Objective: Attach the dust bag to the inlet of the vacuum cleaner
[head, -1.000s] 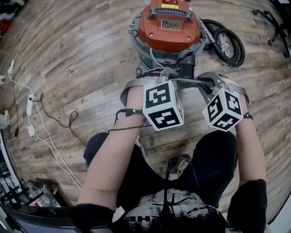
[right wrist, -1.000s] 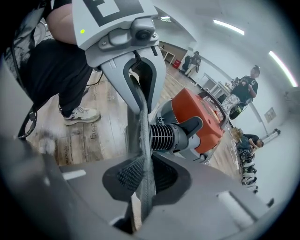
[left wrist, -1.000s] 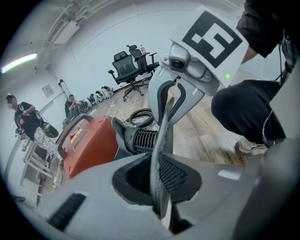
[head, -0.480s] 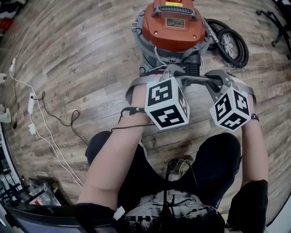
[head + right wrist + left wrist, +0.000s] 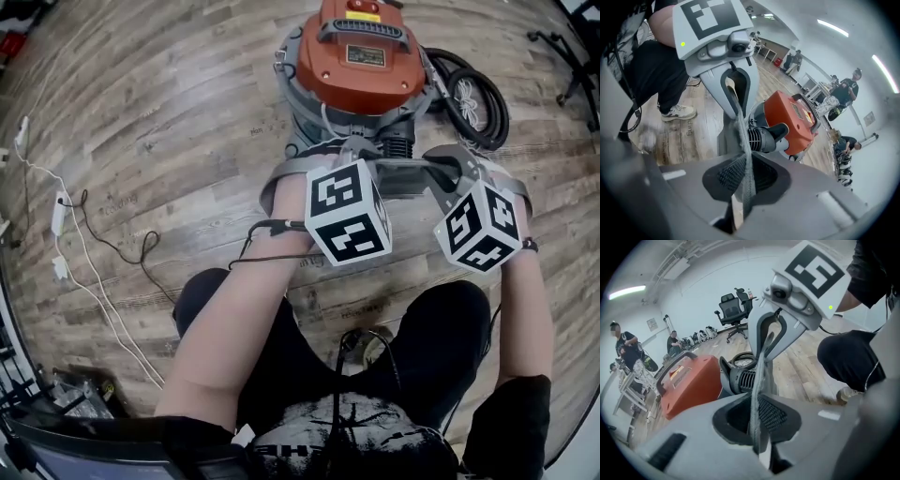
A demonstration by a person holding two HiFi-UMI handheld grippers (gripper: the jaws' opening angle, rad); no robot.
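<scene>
Clenching my left gripper (image 5: 758, 418) and right gripper (image 5: 740, 180) jaws on the grey dust bag (image 5: 761, 362) edge | bag stretching between them, just before the inlet (image 5: 761, 137) of the vacuum cleaner (image 5: 361, 66) | step: lining up | next, I'm judging: pushing its opening squarely onto the inlet.

Vacuum cleaner (image 5: 361, 66) on floor (image 5: 169, 112). Hose (image 5: 473, 94) coiled just right of vacuum cleaner. Dust bag (image 5: 403, 176) at its near side, stretched between left gripper (image 5: 757, 420) and right gripper (image 5: 743, 185). Cable (image 5: 89, 258) well left.
</scene>
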